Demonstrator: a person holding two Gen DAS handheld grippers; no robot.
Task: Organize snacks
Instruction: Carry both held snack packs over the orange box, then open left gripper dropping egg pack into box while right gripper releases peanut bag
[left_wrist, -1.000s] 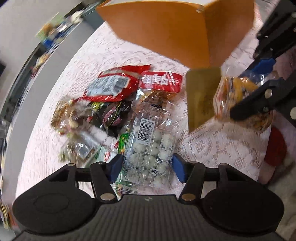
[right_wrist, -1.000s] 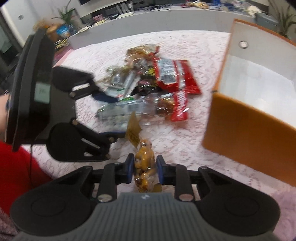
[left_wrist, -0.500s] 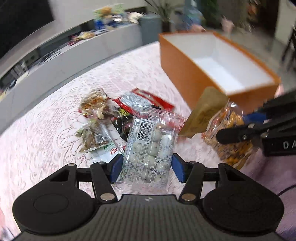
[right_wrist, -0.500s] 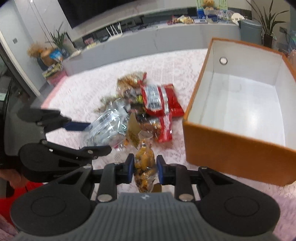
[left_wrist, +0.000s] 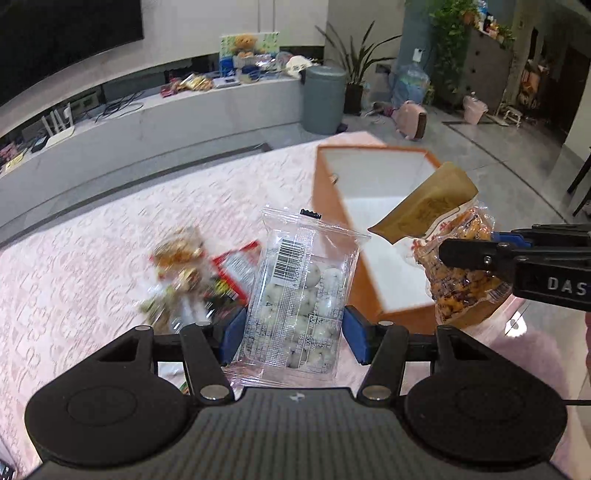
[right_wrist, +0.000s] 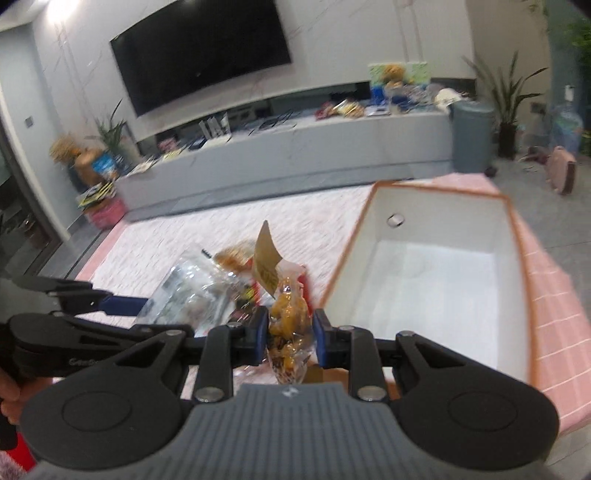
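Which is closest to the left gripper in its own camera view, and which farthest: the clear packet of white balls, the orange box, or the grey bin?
1. Clear packet, between the left gripper's pads.
2. Orange box, ahead to the right on the table.
3. Grey bin, on the floor beyond the table.

The desk (left_wrist: 92, 266) is covered with a pink lace cloth (right_wrist: 207, 236). On it stands an open orange box (left_wrist: 332, 206) with a white inside. Just beside the box lies a blurred heap of snack bags (left_wrist: 199, 273), one of them red.
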